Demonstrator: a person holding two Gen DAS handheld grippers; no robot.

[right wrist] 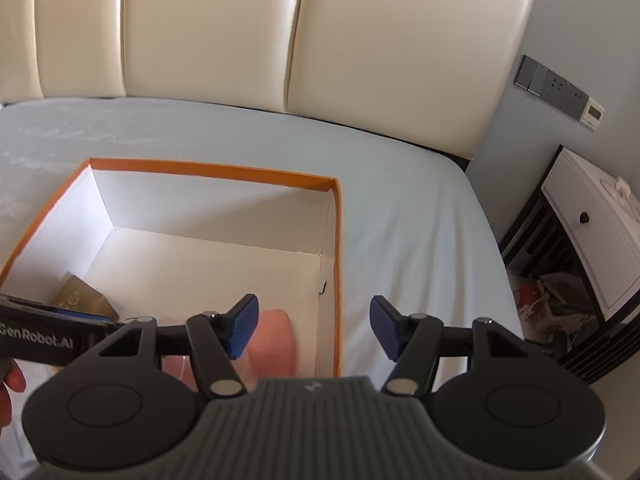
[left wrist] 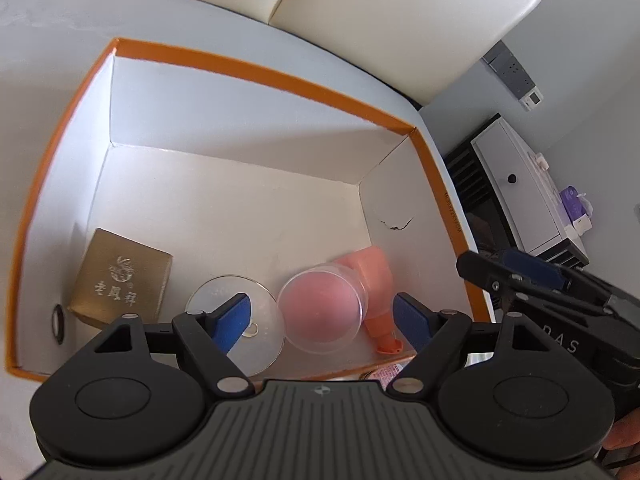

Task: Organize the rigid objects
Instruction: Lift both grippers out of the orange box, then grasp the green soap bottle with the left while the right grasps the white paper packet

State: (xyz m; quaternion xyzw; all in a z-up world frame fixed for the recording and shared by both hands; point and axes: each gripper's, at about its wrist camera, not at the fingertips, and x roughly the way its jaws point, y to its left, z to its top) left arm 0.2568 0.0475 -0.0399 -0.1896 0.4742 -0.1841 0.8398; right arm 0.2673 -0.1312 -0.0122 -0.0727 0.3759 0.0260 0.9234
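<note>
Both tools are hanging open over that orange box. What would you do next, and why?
Probably lift both away to fetch another item. The left tool and right tool are open and empty, while the clear cup, pink bottle and gold box already lie inside the orange box.

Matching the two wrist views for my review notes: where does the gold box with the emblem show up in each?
Left wrist view: the gold box lies on the floor of the orange-rimmed box, lower left, left of the clear round lid.
Right wrist view: gold box at far left, partly hidden behind the other hand-held gripper's body.
Shared landmark: the orange-rimmed box itself, on the bed.
</note>
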